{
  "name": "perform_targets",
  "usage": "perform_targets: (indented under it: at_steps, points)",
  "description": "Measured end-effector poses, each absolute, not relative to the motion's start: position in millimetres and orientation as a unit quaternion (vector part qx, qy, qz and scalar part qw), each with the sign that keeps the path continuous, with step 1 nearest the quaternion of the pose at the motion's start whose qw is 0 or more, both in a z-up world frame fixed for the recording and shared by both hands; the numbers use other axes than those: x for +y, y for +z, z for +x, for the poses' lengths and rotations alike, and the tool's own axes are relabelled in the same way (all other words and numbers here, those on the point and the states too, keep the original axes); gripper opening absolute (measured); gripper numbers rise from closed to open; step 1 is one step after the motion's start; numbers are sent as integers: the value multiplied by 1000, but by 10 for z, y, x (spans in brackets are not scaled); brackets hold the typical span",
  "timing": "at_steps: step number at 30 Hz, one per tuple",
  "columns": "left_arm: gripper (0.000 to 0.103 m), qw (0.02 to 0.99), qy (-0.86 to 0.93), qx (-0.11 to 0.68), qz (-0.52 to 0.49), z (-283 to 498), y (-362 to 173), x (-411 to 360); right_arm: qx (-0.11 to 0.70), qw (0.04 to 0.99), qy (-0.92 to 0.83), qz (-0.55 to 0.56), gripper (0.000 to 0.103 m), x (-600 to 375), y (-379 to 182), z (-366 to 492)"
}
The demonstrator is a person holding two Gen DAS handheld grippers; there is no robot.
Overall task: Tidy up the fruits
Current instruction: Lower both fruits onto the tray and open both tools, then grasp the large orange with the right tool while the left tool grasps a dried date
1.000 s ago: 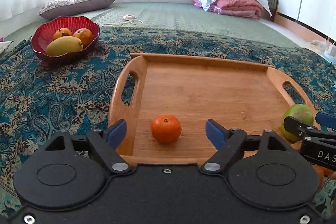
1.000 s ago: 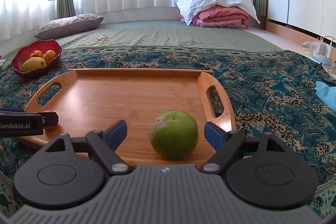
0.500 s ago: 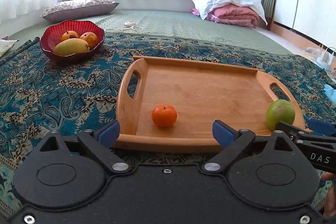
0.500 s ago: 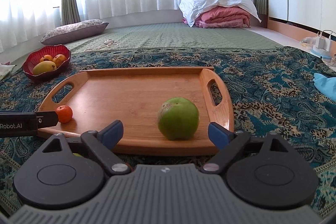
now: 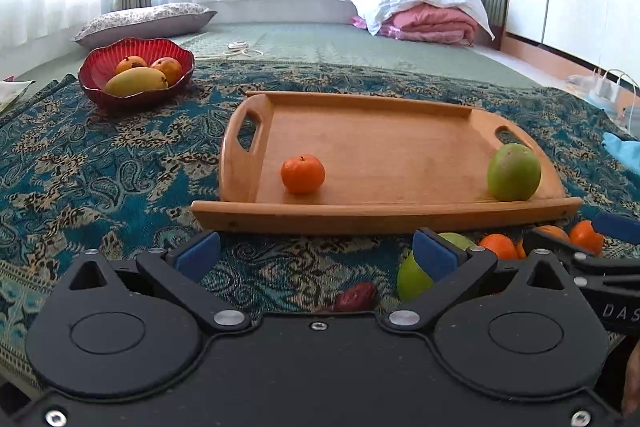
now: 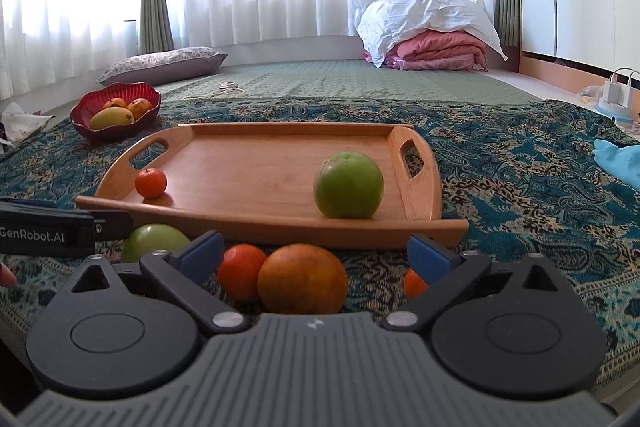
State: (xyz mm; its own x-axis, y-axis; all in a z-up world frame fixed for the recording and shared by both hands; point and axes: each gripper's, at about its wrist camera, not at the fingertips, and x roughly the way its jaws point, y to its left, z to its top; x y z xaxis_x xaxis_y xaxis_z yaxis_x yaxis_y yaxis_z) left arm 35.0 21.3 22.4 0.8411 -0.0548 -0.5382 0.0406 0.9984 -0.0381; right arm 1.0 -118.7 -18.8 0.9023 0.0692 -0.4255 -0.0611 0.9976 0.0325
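Note:
A wooden tray (image 5: 380, 219) (image 6: 256, 219) lies on the patterned cloth. On it sit a small orange mandarin (image 5: 303, 174) (image 6: 151, 183) at the left and a green fruit (image 5: 513, 171) (image 6: 348, 185) at the right. My left gripper (image 5: 316, 253) is open and empty, in front of the tray's near edge. My right gripper (image 6: 316, 251) is open and empty, with a large orange (image 6: 303, 279) and a mandarin (image 6: 241, 271) lying between its fingers on the cloth. Another green fruit (image 5: 412, 277) (image 6: 154, 241) lies before the tray.
A red bowl (image 5: 134, 73) (image 6: 116, 107) with a mango and two orange fruits stands at the far left. A dark red fruit (image 5: 356, 301) lies near the left gripper. More mandarins (image 5: 586, 235) lie at the right. Pillows and folded bedding (image 6: 432, 39) are beyond the cloth.
Both grippers have pulled back from the tray, leaving the mandarin and the green fruit on it. Loose fruits in front of the tray have come into view.

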Motion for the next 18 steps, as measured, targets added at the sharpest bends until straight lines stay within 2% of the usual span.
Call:
perform_targets:
  at_steps: [18]
  points:
    - [103,955,-34,295,1,136,1,281,224,973,33,-49,103,-1074,-403,-148]
